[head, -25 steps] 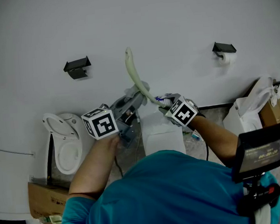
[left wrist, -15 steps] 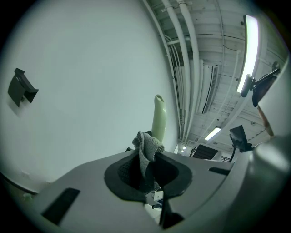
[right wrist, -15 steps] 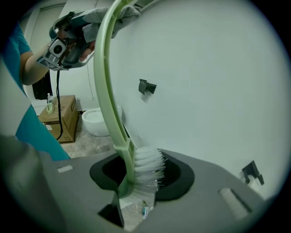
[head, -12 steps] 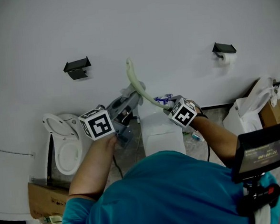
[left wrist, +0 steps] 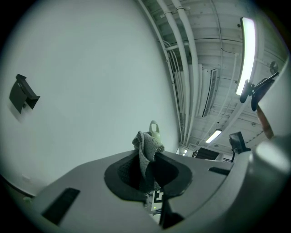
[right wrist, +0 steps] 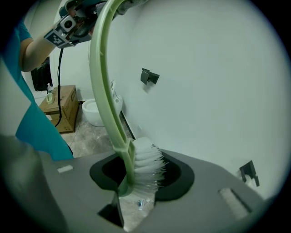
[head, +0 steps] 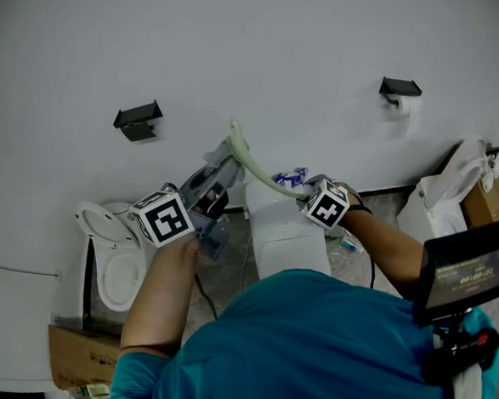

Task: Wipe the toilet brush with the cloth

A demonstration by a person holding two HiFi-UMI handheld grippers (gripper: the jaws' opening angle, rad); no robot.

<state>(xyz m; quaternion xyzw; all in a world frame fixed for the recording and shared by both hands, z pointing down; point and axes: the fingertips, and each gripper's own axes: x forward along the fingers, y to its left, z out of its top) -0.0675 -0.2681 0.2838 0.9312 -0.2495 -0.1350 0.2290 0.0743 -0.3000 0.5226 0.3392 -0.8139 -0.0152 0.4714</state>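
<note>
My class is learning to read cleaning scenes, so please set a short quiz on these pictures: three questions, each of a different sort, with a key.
1. True or false: the right tool grips the toilet brush at its bristle end.
2. What does the left tool hold? A) a sponge B) a grey cloth C) a bottle
3. Short answer: in the head view, at which side of the picture does the toilet stand?
Key: 1 true; 2 B; 3 left.
</note>
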